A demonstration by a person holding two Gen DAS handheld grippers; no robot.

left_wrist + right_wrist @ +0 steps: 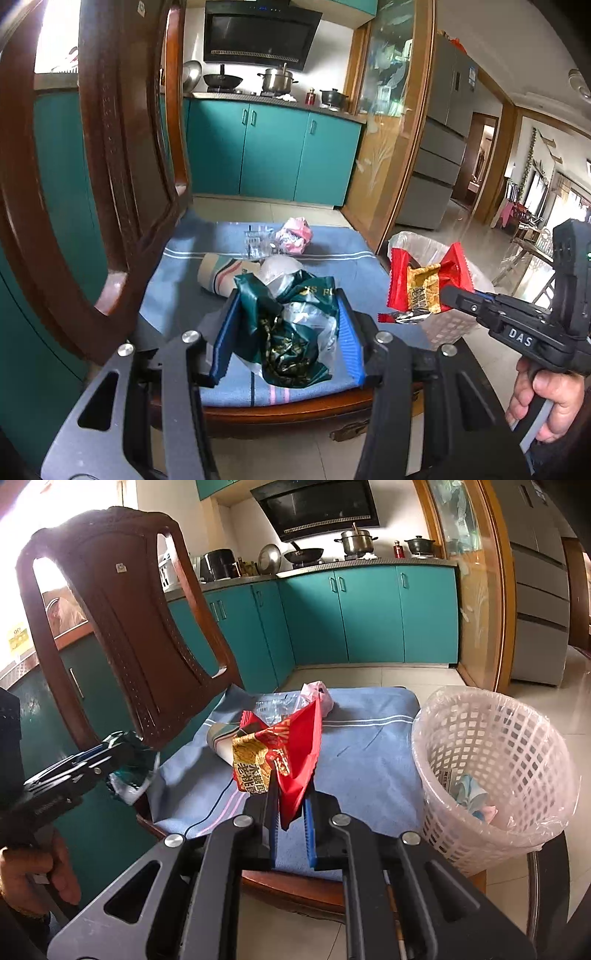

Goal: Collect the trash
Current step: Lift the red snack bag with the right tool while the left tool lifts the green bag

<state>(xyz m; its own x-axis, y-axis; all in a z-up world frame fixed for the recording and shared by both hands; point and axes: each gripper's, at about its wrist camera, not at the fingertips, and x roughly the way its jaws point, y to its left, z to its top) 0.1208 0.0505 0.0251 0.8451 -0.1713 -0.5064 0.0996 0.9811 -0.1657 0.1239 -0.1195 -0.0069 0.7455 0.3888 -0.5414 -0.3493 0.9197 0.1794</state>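
Trash is lifted above the chair cushion (369, 731): left gripper (284, 332) clamps a green bag (291, 332), right gripper (291, 812) pinches a red wrapper (291, 760). Carry both right, over the basket (495, 760), before releasing.

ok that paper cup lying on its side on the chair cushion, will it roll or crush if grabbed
The paper cup lies tipped over on the blue cushion, so a nudge would probably roll it. It looks thin-walled and light, so firm fingers could likely dent it.
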